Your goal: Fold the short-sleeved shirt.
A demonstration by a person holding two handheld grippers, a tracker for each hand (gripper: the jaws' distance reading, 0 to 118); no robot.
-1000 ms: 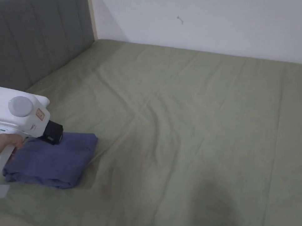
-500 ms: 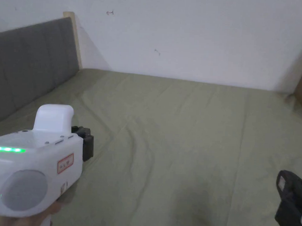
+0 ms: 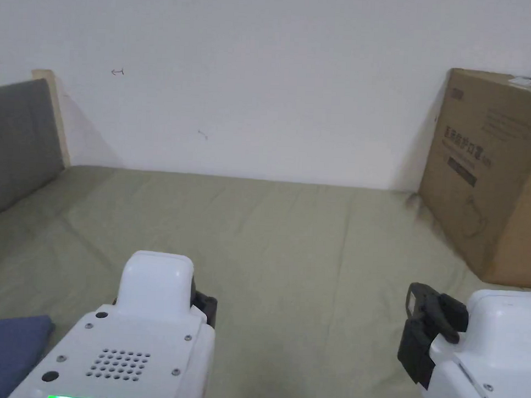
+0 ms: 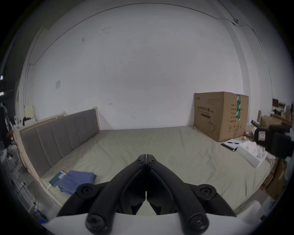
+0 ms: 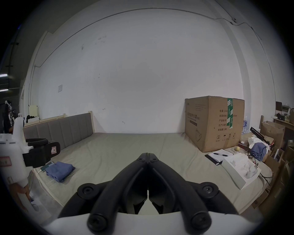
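A blue short-sleeved shirt [image 3: 7, 348] lies folded into a small stack near the left end of the green bed [image 3: 290, 247]; it also lies at the lower left for the shirt [image 4: 78, 178] and the shirt [image 5: 59, 171]. My left gripper [image 4: 146, 156] is shut with nothing between its jaws, held above the bed and apart from the shirt. My right gripper [image 5: 148, 155] is shut and empty too, raised over the bed's near side. In the head view both white gripper bodies sit low, the left gripper [image 3: 202, 309] and the right gripper [image 3: 418, 330].
A large cardboard box [image 3: 488, 173] stands on the bed's far right corner. A grey headboard [image 3: 19, 136] lines the left end. A notebook with a pen [image 5: 220, 155], a white tissue box [image 5: 240, 170] and clutter lie at the right. A teal device [image 4: 57, 178] sits beside the shirt.
The head camera has tilted up and turned right, so the wall and box came into view. Both grippers have risen up in front of me, away from the folded shirt.
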